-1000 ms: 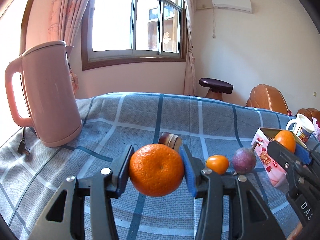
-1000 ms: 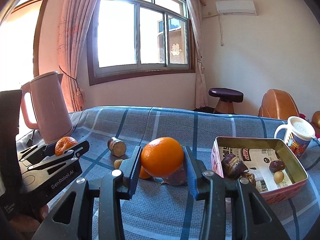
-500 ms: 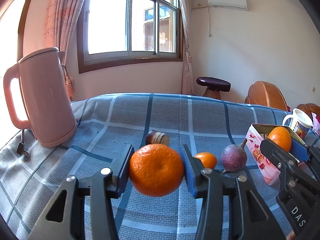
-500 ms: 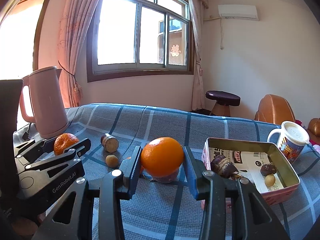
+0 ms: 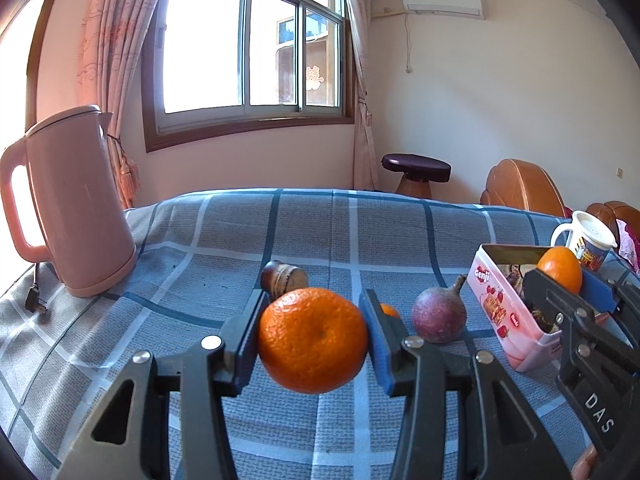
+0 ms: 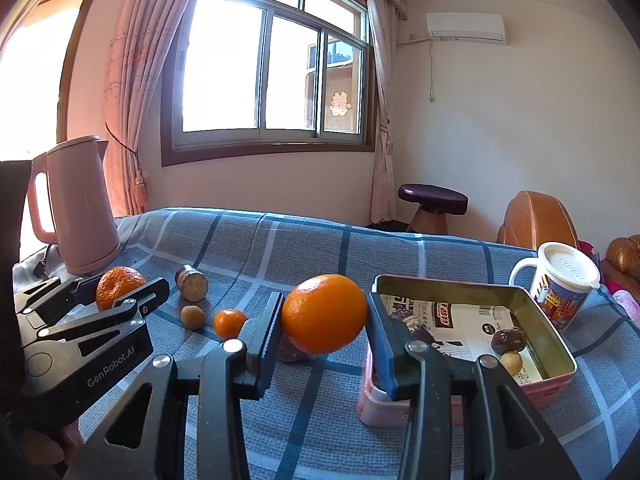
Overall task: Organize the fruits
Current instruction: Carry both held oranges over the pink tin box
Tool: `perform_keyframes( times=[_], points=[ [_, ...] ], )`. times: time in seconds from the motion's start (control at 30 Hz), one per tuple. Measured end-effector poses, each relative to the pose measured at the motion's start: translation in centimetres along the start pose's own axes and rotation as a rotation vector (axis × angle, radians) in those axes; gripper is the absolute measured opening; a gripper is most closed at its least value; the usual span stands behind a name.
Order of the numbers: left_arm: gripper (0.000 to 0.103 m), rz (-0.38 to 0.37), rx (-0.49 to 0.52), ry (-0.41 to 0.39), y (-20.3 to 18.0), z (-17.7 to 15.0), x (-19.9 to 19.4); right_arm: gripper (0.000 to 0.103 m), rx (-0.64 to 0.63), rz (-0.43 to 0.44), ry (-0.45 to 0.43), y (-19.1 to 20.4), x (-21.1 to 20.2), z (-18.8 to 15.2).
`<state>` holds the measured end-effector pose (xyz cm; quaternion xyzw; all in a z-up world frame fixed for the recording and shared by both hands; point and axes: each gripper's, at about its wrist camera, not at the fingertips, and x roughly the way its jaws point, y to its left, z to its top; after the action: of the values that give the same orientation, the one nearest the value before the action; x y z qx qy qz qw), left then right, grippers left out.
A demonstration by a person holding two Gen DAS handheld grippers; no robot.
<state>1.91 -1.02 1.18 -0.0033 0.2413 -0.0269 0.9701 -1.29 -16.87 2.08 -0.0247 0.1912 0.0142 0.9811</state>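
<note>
My left gripper (image 5: 314, 338) is shut on a dimpled tangerine (image 5: 313, 339), held above the checked cloth. My right gripper (image 6: 324, 316) is shut on a smooth orange (image 6: 325, 313), just left of the pink tin (image 6: 556, 344). In the left wrist view the right gripper (image 5: 560, 276) with its orange (image 5: 560, 268) hangs over the pink tin (image 5: 500, 312). On the cloth lie a purple passion fruit (image 5: 439, 315), a small kumquat (image 6: 229, 323), a tan longan (image 6: 193, 316) and a brown cut stub (image 6: 191, 283). The tin holds dark fruits (image 6: 508, 340) and a longan (image 6: 511, 361).
A pink kettle (image 5: 76, 204) stands at the far left, its plug (image 5: 35, 300) lying on the cloth. A white lidded mug (image 6: 560, 288) sits behind the tin. Beyond the table are a dark stool (image 6: 433, 204) and brown chairs (image 6: 536, 220).
Both grippers have moved to the right with their fruit; the kettle and loose fruit have slid left in view, and the tin is now closer to the right gripper.
</note>
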Motion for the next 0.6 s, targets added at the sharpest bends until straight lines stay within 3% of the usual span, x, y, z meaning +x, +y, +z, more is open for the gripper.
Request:
perform_keyframes(
  times=[0.6],
  points=[
    [0.049, -0.053, 0.052, -0.002, -5.1, 0.0, 0.0, 0.043, 0.043, -0.065, -0.014, -5.5, -0.4, 0.2]
  ],
)
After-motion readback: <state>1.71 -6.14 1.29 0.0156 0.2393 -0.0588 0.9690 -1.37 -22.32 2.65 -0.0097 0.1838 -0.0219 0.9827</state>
